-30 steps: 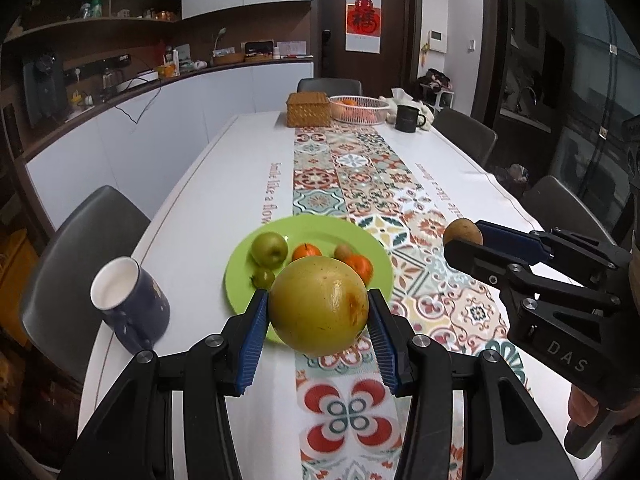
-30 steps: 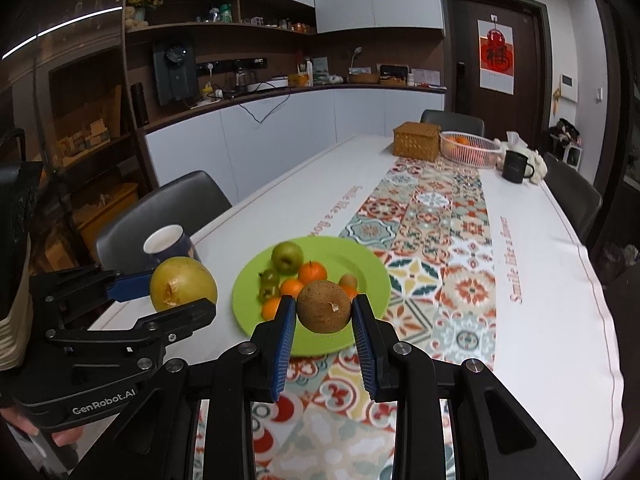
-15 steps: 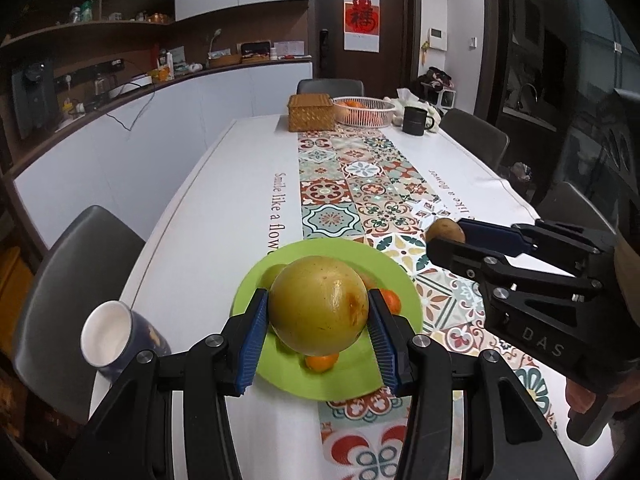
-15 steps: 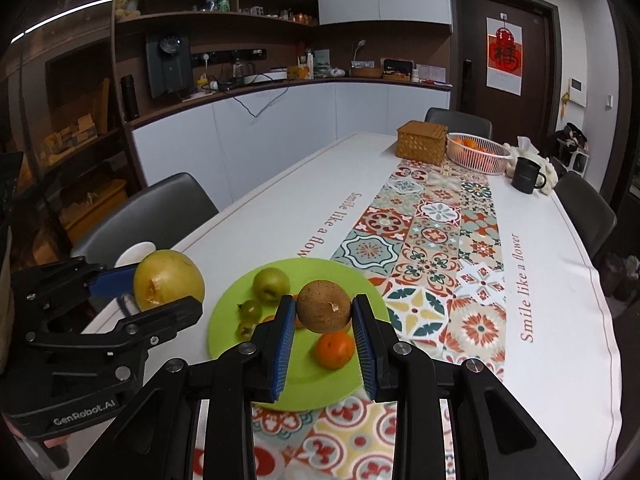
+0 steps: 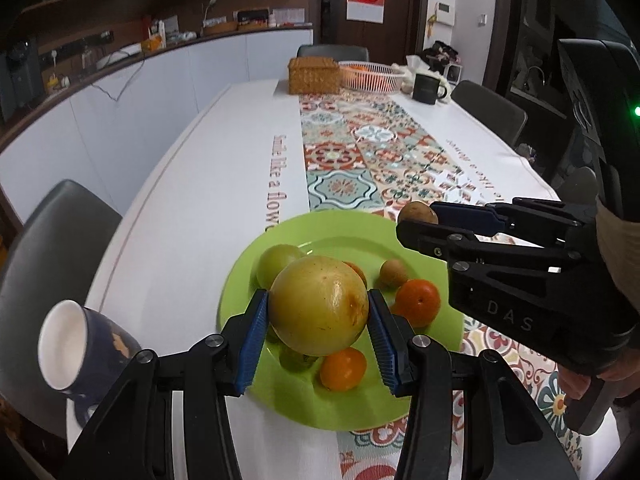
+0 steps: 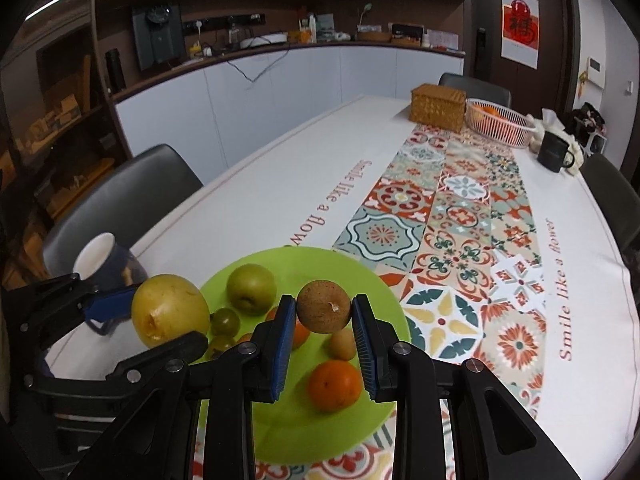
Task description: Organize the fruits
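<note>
Item 1: my left gripper [image 5: 318,316] clamps the large yellow fruit [image 5: 319,305] above the green plate [image 5: 360,240], 9 o'clock side.
Item 2: my right gripper [image 6: 323,314] pinches the brown fruit [image 6: 323,306] over centre.
Risk: either drop could scatter the 2 oranges [image 6: 334,385].

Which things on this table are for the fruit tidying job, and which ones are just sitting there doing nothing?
For the job:
- left gripper, shut on the big yellow fruit
- right gripper, shut on the small brown fruit
- green plate with the green apple and oranges

Just lying about:
- blue mug
- black mug
- wicker box
- white basket, possibly
</note>
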The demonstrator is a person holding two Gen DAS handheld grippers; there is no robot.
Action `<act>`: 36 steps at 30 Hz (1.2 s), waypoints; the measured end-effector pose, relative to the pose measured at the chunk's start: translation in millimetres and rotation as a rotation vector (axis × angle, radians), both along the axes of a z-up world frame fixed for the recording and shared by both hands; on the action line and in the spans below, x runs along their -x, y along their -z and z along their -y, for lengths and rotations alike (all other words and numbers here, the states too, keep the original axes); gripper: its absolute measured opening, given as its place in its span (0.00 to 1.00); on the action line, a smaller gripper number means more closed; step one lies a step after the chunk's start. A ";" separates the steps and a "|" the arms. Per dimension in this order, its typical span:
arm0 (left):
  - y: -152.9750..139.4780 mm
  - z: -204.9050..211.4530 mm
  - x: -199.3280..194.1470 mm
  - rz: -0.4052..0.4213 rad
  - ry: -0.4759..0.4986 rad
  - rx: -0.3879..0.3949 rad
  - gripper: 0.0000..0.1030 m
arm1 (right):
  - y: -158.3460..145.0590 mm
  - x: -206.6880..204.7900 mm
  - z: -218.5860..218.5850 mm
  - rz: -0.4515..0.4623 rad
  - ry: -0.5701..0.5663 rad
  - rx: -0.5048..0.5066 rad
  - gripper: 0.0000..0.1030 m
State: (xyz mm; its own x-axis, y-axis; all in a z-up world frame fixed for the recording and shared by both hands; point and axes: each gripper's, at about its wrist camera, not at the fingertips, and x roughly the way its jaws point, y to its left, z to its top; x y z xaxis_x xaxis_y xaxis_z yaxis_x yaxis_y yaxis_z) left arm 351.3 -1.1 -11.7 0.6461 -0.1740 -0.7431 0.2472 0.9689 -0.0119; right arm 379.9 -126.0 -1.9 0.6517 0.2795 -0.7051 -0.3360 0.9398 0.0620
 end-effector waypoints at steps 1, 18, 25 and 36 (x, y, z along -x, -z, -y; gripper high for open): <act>2.2 0.3 -0.9 -0.004 -0.002 -0.002 0.46 | 4.1 -3.3 -0.8 -0.009 -0.001 0.002 0.29; 25.9 0.3 -13.5 -0.049 -0.001 -0.025 0.52 | 42.5 -30.4 -6.6 -0.080 0.010 0.015 0.31; 9.2 -3.9 2.3 0.027 -0.035 -0.058 0.65 | 38.4 -16.2 4.1 -0.052 0.045 0.024 0.44; -30.7 -7.2 49.8 0.132 -0.097 -0.047 0.76 | -1.1 53.8 34.7 0.069 0.141 0.005 0.58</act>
State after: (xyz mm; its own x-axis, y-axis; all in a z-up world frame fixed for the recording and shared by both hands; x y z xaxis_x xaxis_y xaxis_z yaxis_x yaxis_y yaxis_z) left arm 301.5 6.1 18.9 0.7505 -0.0729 -0.6569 0.1488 0.9870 0.0606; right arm 326.1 -160.7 -0.8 0.7310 0.1788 -0.6586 -0.2043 0.9781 0.0387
